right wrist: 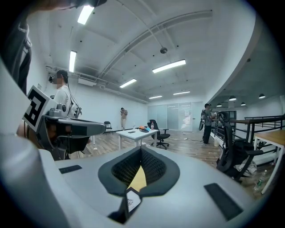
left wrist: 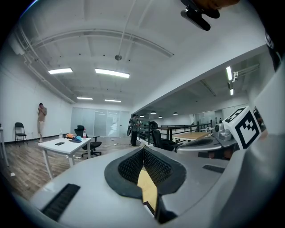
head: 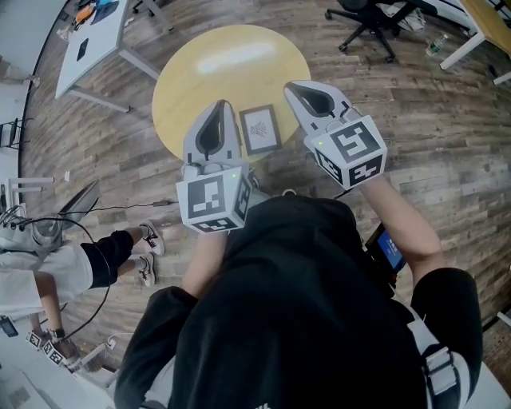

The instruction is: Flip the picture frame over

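Note:
A small picture frame (head: 260,129), dark-edged with a pale print, lies flat on the round yellow table (head: 215,64) near its front edge. My left gripper (head: 221,105) hovers just left of the frame and my right gripper (head: 289,85) just right of it, both held above the table and pointing nearly level. Neither touches the frame. In the left gripper view the jaws (left wrist: 143,148) meet at their tips with only yellow table showing through the gap. In the right gripper view the jaws (right wrist: 141,148) are likewise closed, and a corner of the frame (right wrist: 130,203) shows below them.
A white desk (head: 96,40) stands at the far left and a black office chair (head: 367,20) at the far right. A seated person's legs (head: 120,252) and a floor cable are at the left. Wood floor surrounds the table.

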The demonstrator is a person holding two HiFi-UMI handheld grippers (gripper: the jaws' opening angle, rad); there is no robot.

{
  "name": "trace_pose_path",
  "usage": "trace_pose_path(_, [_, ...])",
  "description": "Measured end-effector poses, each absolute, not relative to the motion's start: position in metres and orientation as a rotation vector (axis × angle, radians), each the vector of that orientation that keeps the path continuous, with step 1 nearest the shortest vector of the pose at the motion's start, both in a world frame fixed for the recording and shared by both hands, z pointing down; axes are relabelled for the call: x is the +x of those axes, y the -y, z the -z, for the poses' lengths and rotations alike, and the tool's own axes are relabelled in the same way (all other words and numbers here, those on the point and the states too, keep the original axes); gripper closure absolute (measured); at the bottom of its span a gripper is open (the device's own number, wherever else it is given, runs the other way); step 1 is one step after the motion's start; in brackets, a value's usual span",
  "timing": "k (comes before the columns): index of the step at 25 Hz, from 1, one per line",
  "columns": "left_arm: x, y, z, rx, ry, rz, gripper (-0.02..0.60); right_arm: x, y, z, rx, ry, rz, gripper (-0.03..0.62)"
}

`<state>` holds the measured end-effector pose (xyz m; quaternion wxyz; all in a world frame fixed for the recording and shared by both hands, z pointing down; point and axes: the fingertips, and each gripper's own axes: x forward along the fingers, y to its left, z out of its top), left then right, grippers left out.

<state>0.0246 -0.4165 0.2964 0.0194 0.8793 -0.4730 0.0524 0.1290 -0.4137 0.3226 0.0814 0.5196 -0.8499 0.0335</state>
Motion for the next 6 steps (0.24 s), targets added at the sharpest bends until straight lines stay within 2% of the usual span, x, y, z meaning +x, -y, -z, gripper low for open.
trace_pose_path(6, [0.0252,0.4185,-0.2952,2.719,1.455,-0.164,0.558,0.1278,0.4171,-0.3212,1.549,2.532,-0.093,0.576])
